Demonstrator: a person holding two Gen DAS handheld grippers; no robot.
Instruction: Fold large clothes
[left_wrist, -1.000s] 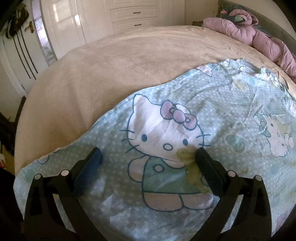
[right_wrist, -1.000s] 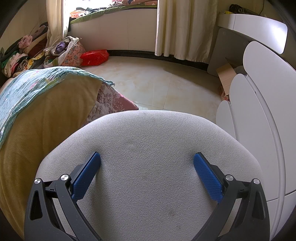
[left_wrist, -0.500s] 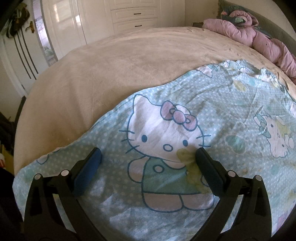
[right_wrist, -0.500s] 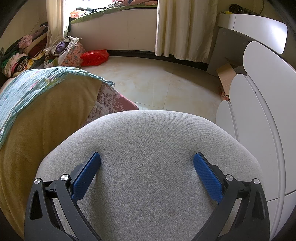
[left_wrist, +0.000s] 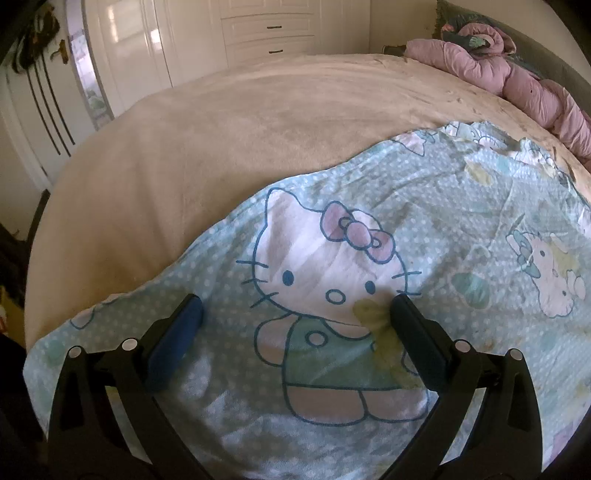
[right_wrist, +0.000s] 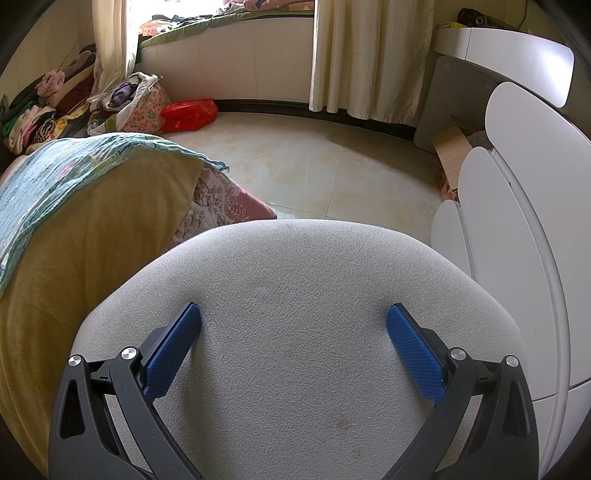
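A light blue sheet with cartoon cats (left_wrist: 369, 229) lies spread on a beige bed (left_wrist: 229, 133). My left gripper (left_wrist: 295, 306) is open just above the sheet, its blue pads on either side of the big cat print, holding nothing. In the right wrist view the sheet (right_wrist: 55, 170) drapes over the bed's corner at the left. My right gripper (right_wrist: 293, 317) is open and empty over a grey padded chair seat (right_wrist: 295, 332), away from the sheet.
A pink padded jacket (left_wrist: 517, 81) lies at the bed's far right. White wardrobes (left_wrist: 155, 40) stand behind the bed. White rounded furniture panels (right_wrist: 517, 206), a cardboard box (right_wrist: 452, 147), curtains (right_wrist: 369, 55), bags and piled clothes (right_wrist: 55, 103) ring the tiled floor (right_wrist: 332, 166).
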